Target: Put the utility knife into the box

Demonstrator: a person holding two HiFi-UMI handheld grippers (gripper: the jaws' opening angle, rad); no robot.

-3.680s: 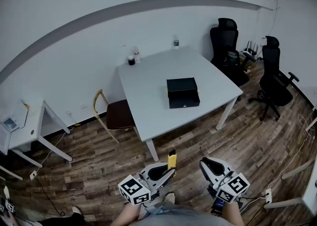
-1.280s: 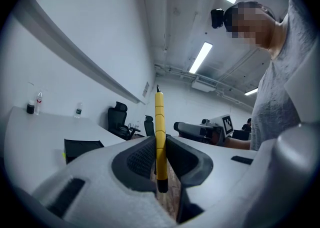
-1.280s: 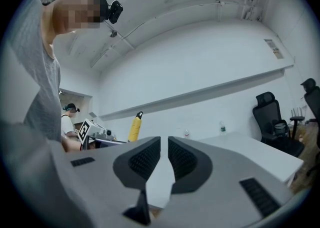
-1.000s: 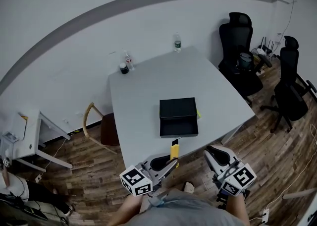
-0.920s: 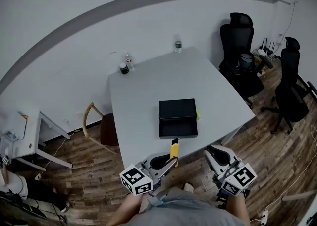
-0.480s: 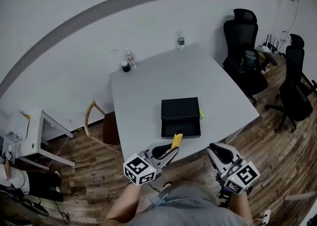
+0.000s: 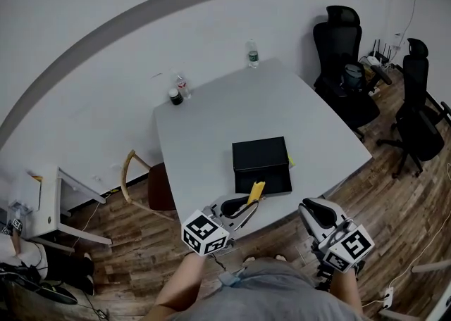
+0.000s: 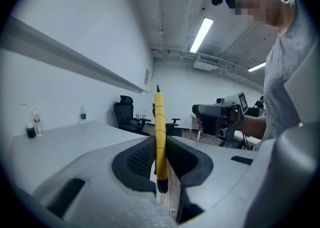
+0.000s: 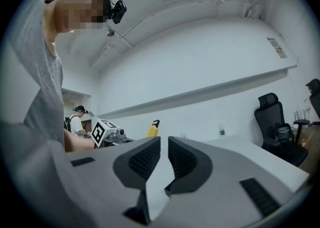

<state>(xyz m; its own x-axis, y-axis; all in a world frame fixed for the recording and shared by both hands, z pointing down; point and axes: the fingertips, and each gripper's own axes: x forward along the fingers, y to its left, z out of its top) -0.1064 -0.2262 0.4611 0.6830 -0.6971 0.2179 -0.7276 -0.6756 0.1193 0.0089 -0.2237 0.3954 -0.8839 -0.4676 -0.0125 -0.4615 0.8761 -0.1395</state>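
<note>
- Clamping the yellow utility knife is the left gripper. Its pads press on the knife's lower end, and the knife sticks up out of the jaws.
- In the head view the left gripper is at the near edge of the table. The knife points ahead at the black box.
- The knife tip meets the box's near edge in that view. The knife is not inside the box, and how high it is above the box can't be told.
- The right gripper is well to the right of the left one, off the table's near corner and above the floor.
- In its own view the right gripper has its jaws drawn together, with only a sliver between the pads and nothing held.
- The table top is plain pale grey. The box sits about mid-table, ahead of both grippers.
- Far beyond the left gripper, at the table's back-left corner, are a small bottle and a dark jar. A second bottle stands on the far edge.
- A wooden chair is left of the left gripper, beside the table.
- A black office chair and another office chair are ahead and to the right of the right gripper.
- The floor is dark wood planks, and the white wall has a grey band.
- A small white side table is far left of the left gripper.
- Ceiling strip lights show in the left gripper view.
</note>
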